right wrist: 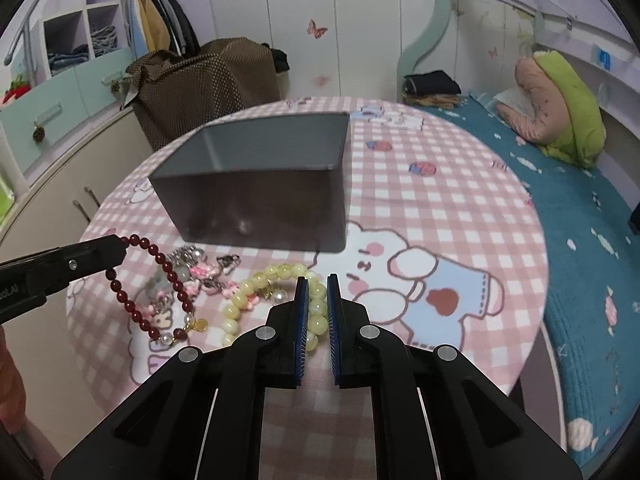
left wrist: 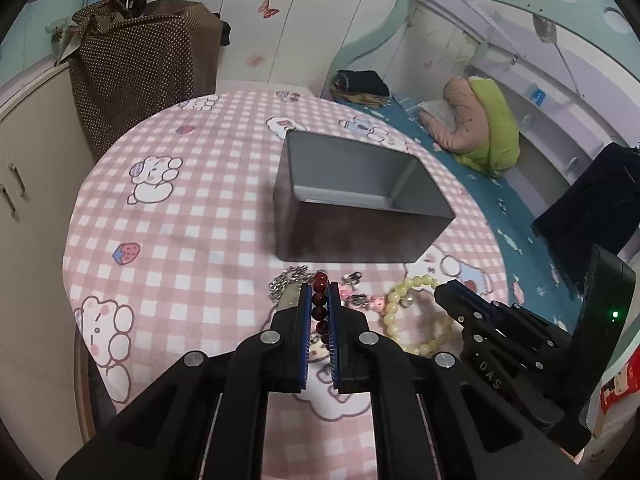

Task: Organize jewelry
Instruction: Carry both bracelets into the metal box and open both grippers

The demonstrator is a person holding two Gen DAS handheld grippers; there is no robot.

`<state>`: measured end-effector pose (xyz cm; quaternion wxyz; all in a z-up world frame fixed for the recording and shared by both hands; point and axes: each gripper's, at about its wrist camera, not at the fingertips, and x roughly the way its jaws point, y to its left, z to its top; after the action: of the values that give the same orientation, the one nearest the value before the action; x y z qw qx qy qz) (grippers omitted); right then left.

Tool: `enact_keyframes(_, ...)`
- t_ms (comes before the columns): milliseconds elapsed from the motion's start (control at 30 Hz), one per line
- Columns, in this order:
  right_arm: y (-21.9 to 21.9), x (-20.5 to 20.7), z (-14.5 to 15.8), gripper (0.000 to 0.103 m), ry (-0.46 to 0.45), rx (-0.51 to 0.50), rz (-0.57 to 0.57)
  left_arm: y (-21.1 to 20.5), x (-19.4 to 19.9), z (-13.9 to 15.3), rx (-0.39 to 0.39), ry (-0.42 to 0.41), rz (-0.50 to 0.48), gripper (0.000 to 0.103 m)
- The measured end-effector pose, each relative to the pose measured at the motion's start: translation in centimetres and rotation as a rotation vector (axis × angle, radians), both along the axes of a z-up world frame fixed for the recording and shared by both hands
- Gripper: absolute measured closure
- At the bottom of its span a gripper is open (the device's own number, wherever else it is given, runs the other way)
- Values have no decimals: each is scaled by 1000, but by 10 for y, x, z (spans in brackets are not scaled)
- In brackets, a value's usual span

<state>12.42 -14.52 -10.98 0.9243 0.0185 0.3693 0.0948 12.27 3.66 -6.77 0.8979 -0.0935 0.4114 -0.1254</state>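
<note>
The left gripper (left wrist: 320, 292) is gripping the dark red bead bracelet (right wrist: 160, 264) in clenched jaws; the right wrist view shows the loop hanging from them, its lower end trailing onto the pile of charms (right wrist: 196, 276) on the tabletop (right wrist: 420, 184). The right gripper (right wrist: 318, 292) is straddling the pale yellow bead bracelet (right wrist: 276, 272), whose near-right beads are sitting between nearly closed jaws; I cannot tell whether they are pinching yet. The grey box (right wrist: 256, 200) is standing open just beyond both bracelets, straight ahead on the far side, so each load probably needs lifting and carrying forward over the near wall.
</note>
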Motion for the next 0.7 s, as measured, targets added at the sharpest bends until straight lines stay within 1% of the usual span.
enact_keyframes(267,4,-11,36,93,-69,2,19,-4,-6,17,6,-22,6,97)
enact_keyframes(467,1,-9,63,93,-116,10,15,-2,0,33,4,-40,11,97)
enact_keyframes(700,1,2,97,93,-210,-5,10,-3,17,62,5,-91,23,97)
